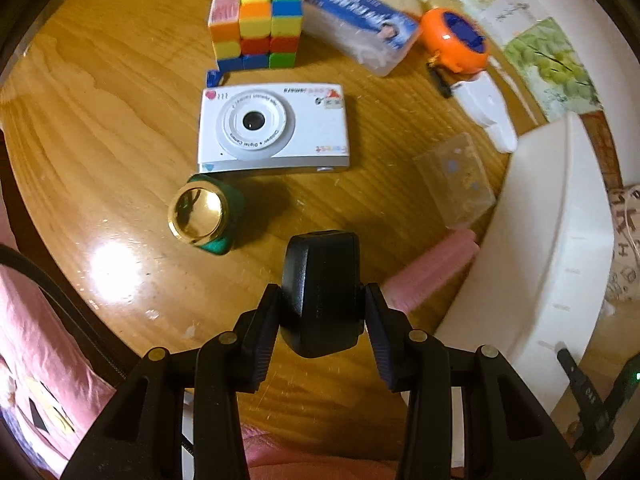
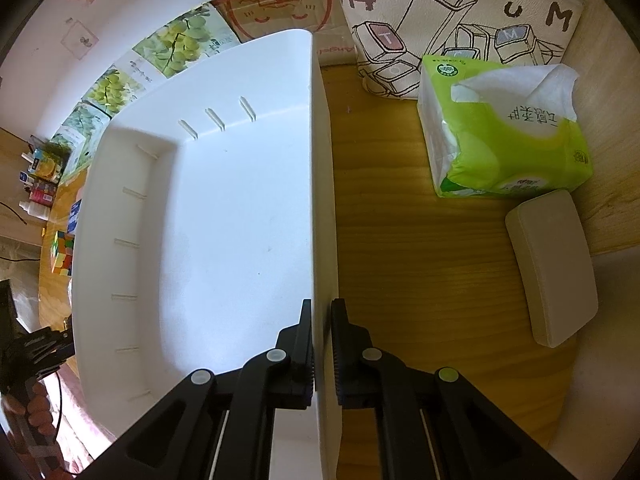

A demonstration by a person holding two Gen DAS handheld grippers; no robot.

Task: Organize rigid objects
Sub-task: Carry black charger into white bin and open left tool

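Note:
My left gripper [image 1: 322, 312] is shut on a small black block-shaped object [image 1: 320, 292], held above the wooden table. Beyond it lie a white toy camera [image 1: 274, 128], a green bottle with a gold cap [image 1: 200, 212], a colour cube [image 1: 256, 20], a blue-labelled clear box [image 1: 360, 28], an orange and blue round toy [image 1: 456, 40], a white plastic piece [image 1: 488, 112], a clear small case [image 1: 456, 178] and a pink ridged item [image 1: 432, 272]. My right gripper [image 2: 323, 344] is shut on the right wall of the white bin [image 2: 320, 184], whose inside is bare.
The white bin [image 1: 532, 248] stands right of the objects in the left wrist view. Right of the bin are a green tissue pack [image 2: 504, 128], a beige case [image 2: 552, 264] and a printed canvas bag [image 2: 460, 20]. Fruit-print boxes [image 2: 176, 44] line the back wall.

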